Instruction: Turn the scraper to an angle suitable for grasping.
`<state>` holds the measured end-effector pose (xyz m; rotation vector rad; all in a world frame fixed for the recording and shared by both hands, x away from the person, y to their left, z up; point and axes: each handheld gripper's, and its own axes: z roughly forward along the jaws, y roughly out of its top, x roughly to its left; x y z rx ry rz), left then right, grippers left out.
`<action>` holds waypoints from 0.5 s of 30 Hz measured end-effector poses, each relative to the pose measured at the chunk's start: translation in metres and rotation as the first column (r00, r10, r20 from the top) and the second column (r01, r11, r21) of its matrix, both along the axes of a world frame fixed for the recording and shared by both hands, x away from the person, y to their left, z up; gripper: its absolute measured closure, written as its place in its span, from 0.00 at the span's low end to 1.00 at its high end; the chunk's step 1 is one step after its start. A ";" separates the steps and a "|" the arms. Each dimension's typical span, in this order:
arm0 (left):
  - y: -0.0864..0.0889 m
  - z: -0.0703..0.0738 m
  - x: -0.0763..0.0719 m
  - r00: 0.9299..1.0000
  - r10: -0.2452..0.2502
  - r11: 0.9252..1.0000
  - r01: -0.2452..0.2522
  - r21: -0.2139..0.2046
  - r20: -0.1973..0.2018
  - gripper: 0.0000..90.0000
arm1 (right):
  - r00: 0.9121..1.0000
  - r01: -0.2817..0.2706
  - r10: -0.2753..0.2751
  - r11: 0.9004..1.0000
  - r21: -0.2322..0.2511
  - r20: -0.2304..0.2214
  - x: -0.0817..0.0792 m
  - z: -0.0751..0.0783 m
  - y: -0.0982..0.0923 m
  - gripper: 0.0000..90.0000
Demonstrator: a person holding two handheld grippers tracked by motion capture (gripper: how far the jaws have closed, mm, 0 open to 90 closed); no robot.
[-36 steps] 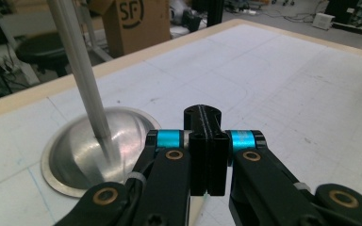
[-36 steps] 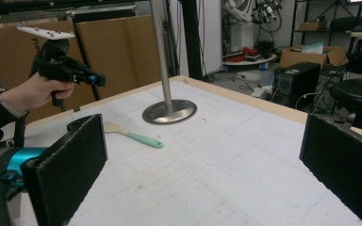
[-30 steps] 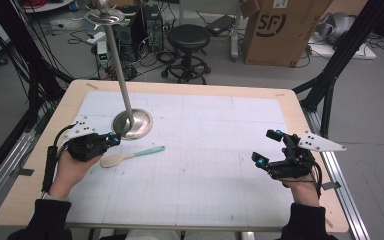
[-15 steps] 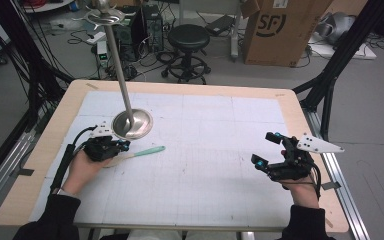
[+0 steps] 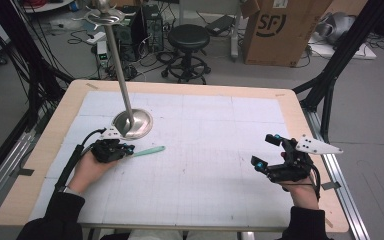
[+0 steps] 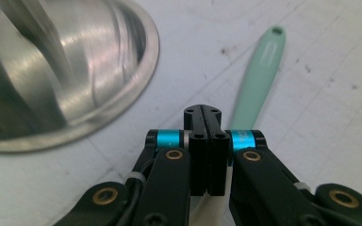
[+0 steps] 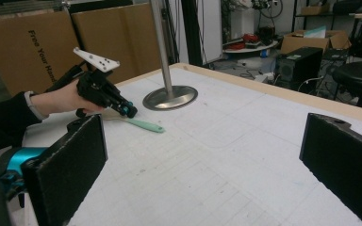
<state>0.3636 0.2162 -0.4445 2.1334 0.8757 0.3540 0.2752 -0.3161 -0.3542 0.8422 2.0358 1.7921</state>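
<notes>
The spoon [image 6: 259, 75] has its bowl hidden behind the closed left gripper [image 6: 202, 117] — lower centre of frame. The metal stand [image 5: 125, 95] runs off the top edge, upper left.

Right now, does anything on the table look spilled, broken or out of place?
Nothing stands out. The mint-green spoon lies flat on the white mat beside the metal stand's round base, with the left gripper closed over its bowl end. The right gripper is open.

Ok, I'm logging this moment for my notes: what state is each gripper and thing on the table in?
Left gripper: jaws shut on the spoon, low at the table.
Right gripper: open, holding nothing.
Spoon: lying flat, green handle pointing away from the left gripper.
Metal stand: upright on its round base.
</notes>
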 end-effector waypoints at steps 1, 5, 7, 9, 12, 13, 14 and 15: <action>0.000 0.000 0.000 1.000 -0.013 1.000 0.013 -0.002 -0.003 1.00 | 1.000 -0.003 0.003 1.000 -0.001 0.003 0.000 0.000 0.000 0.01; -0.001 0.001 -0.003 0.999 -0.047 0.999 0.047 -0.001 -0.011 1.00 | 1.000 -0.003 0.003 1.000 0.000 0.003 0.001 0.000 0.000 0.01; -0.004 0.002 -0.007 0.998 -0.066 0.998 0.066 0.002 -0.023 1.00 | 1.000 -0.004 0.004 1.000 -0.001 -0.004 0.001 0.000 0.001 0.01; -0.005 0.002 -0.008 0.997 -0.078 0.997 0.079 0.006 -0.026 1.00 | 1.000 -0.007 0.007 1.000 -0.004 -0.002 0.002 -0.001 0.001 0.01; -0.011 0.005 -0.017 0.994 -0.104 0.993 0.105 0.047 -0.029 1.00 | 1.000 -0.008 0.008 1.000 -0.004 -0.005 0.003 -0.001 0.001 0.01; -0.013 0.006 -0.020 0.994 -0.102 0.993 0.103 0.058 -0.029 1.00 | 1.000 -0.009 0.009 1.000 -0.003 -0.004 0.004 -0.001 0.001 0.01; -0.013 0.006 -0.020 0.994 -0.102 0.993 0.103 0.058 -0.029 1.00 | 1.000 -0.009 0.009 1.000 -0.003 -0.004 0.004 -0.001 0.001 0.01; -0.014 0.006 -0.022 0.994 -0.108 0.992 0.110 0.068 -0.029 1.00 | 1.000 -0.006 0.006 1.000 -0.003 0.000 0.005 -0.001 0.001 0.01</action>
